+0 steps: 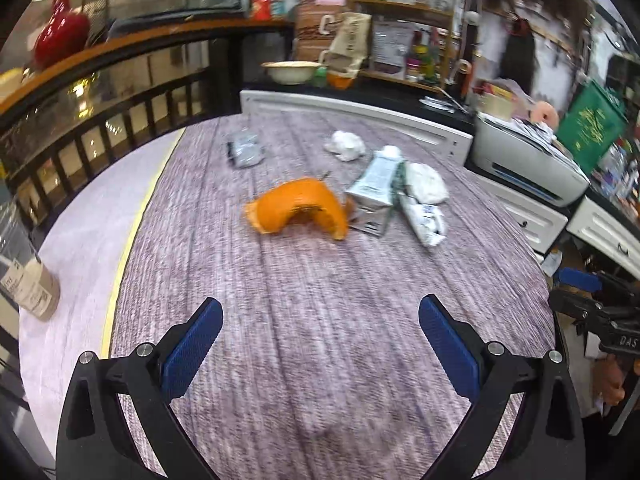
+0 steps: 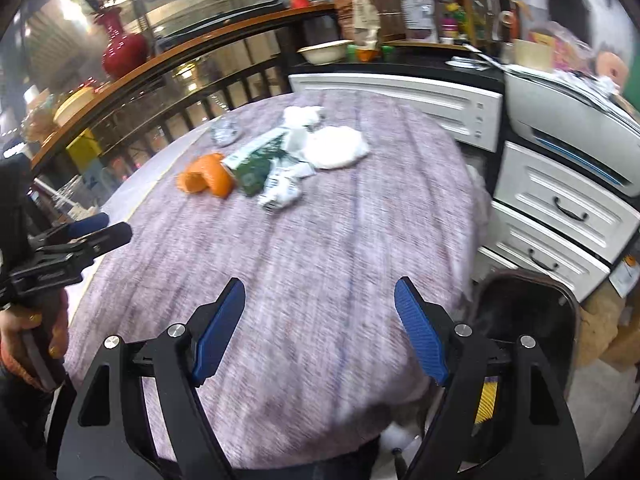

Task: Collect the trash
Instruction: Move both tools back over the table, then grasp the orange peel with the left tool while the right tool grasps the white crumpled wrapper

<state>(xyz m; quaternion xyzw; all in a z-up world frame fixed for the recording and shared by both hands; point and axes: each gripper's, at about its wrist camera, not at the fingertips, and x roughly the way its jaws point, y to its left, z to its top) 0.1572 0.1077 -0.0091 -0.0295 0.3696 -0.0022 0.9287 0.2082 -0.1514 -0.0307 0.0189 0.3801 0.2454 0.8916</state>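
Trash lies on a purple woven tablecloth (image 1: pixel 320 340): an orange peel (image 1: pixel 298 210), a flattened green-and-white carton (image 1: pixel 374 192), crumpled white paper (image 1: pixel 345 145), a white wrapper (image 1: pixel 425 216) and a grey packet (image 1: pixel 245 149). My left gripper (image 1: pixel 320 322) hangs open and empty over the near cloth, well short of the peel. In the right wrist view the peel (image 2: pixel 208 178), carton (image 2: pixel 256 162) and a white wad (image 2: pixel 335 147) lie far ahead. My right gripper (image 2: pixel 319 304) is open with nothing between its blue pads. The left gripper's tips (image 2: pixel 102 230) show at that view's left edge.
A dark bin (image 2: pixel 524 320) stands on the floor right of the table, below white drawers (image 2: pixel 560 216). A printer (image 1: pixel 524 160) sits at the right. A small bottle (image 1: pixel 34 288) stands on the table's left part. A railing (image 1: pixel 100 120) and cluttered shelves lie behind.
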